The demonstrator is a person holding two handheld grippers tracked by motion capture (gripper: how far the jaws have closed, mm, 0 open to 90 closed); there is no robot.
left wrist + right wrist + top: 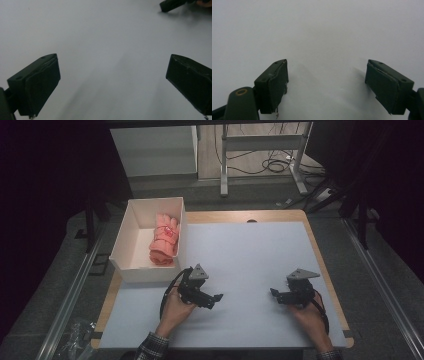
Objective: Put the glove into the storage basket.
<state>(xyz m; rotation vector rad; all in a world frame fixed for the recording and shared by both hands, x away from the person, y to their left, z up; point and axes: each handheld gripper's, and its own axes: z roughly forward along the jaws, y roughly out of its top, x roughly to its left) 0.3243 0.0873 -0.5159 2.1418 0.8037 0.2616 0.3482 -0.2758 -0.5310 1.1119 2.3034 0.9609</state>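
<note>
**Both hand-held grippers rest released on the pale surface, pink roll in the box**

The left hand-held gripper (216, 297) sits low over the flat, pale grey-white surface (250, 255), held in a hand (175, 310) whose plaid sleeve cuff (152, 346) enters from the near edge. In the left gripper view its two black jaws stand wide apart with bare surface between them, so it is released and grasps nothing. The right hand-held gripper (274, 293) lies well apart from it on the other side of the surface, pointing inward toward the left one; in the right gripper view its jaws are likewise spread with nothing between them. Its tip also shows at the top corner of the left gripper view (167, 5).

The nearest thing is a rolled, salmon-pink soft cloth bundle (164, 240), tied or banded around its middle with a small reddish mark on it. It lies lengthwise inside an open white rectangular cardboard box (126, 236), against the box's right wall. The box stands at the far left corner of the surface, just beyond the left hand-held gripper, and neither gripper touches it.
</note>
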